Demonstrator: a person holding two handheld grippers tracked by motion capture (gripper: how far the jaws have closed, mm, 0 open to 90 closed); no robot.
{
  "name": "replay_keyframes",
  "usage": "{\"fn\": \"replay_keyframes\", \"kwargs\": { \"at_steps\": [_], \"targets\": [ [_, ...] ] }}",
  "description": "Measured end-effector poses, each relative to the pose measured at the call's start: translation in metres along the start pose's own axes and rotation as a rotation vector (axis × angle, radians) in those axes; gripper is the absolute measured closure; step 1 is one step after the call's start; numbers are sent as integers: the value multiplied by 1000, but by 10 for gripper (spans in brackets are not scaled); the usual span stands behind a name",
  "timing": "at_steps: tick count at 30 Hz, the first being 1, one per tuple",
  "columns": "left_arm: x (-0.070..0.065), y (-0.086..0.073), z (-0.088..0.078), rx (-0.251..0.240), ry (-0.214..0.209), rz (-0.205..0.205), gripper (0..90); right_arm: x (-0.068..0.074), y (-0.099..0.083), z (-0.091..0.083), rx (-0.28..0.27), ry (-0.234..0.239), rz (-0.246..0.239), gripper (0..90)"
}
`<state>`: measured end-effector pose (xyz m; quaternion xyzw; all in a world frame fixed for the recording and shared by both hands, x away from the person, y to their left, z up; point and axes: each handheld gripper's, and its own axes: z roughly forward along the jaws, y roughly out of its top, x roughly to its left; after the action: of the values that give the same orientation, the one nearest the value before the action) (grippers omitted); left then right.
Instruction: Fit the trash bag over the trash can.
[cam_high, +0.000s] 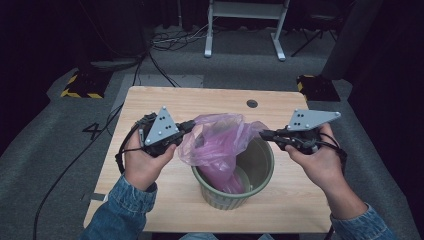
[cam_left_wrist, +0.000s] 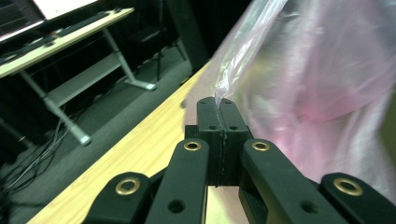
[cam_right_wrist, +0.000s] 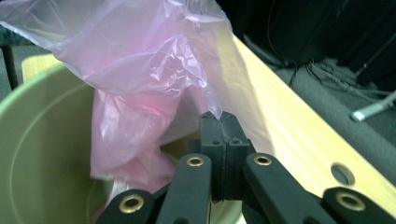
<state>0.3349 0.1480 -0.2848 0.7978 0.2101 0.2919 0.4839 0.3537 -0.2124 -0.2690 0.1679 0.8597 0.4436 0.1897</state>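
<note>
A pink bag (cam_high: 220, 145) is held stretched over a green bin (cam_high: 260, 172) on the table (cam_high: 200, 100), its lower part hanging inside the bin; its left edge is pinched in the closed left gripper (cam_high: 189, 126); its right edge is pinched in the closed right gripper (cam_high: 263, 134).

I see a crumpled pink plastic bag (cam_high: 220, 142) hanging half inside a green bin (cam_high: 262, 175), its mouth stretched from nine to three o'clock.
</note>
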Motion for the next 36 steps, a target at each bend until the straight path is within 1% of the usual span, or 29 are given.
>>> {"fn": "replay_keyframes", "kwargs": {
  "at_steps": [1, 3, 5, 8, 10, 11, 13, 16, 18, 19, 20, 21, 23, 25, 26, 27, 29, 30, 32, 34, 36],
  "targets": [
    [3, -3, -2, -3, 10, -12, 900, 0, -1, -2, 7, 0, 1, 900],
    [8, -8, -6, 8, 32, -30, 900, 0, -6, -8, 29, -1, 3, 900],
    [10, -12, -7, 15, 40, -40, 900, -1, -13, -12, 51, -1, 9, 900],
    [14, -19, -8, 38, 58, -46, 900, -3, -24, -16, 85, -1, 29, 900],
    [16, -23, -8, 53, 67, -50, 900, -4, -31, -18, 97, 3, 46, 900],
    [17, -25, -9, 55, 78, -53, 900, -5, -36, -20, 100, 4, 56, 900],
    [19, -29, -10, 61, 81, -61, 900, -6, -46, -24, 103, 9, 72, 900],
    [22, -34, -13, 71, 90, -73, 900, -3, -57, -30, 108, 17, 77, 900],
    [23, -37, -14, 72, 86, -81, 900, 0, -65, -37, 108, 22, 84, 900],
    [22, -38, -13, 71, 75, -89, 900, 1, -68, -39, 103, 27, 88, 900],
    [22, -39, -13, 78, 73, -86, 900, 2, -71, -41, 94, 40, 100, 900],
    [21, -40, -12, 83, 72, -84, 900, 4, -74, -43, 91, 48, 100, 900],
    [19, -40, -10, 80, 69, -84, 900, 9, -78, -45, 70, 79, 87, 900],
    [19, -40, -10, 68, 62, -92, 887, 10, -77, -48, 48, 80, 83, 849],
    [19, -40, -10, 53, 59, -101, 854, 10, -75, -50, 26, 76, 80, 795],
    [20, -39, -10, 44, 62, -104, 787, 9, -72, -53, -8, 59, 86, 715],
    [20, -39, -10, 25, 59, -121, 724, 7, -68, -58, -44, 36, 92, 609],
    [20, -38, -10, 17, 60, -125, 661, 5, -64, -61, -79, 20, 101, 550],
    [21, -37, -9, 4, 63, -132, 553, 0, -59, -65, -130, -2, 102, 475],
    [22, -35, -5, -3, 55, -146, 494, -6, -54, -65, -146, -29, 92, 446],
    [23, -34, -1, -5, 53, -151, 456, -13, -50, -58, -140, -50, 86, 424]
  ]
}}
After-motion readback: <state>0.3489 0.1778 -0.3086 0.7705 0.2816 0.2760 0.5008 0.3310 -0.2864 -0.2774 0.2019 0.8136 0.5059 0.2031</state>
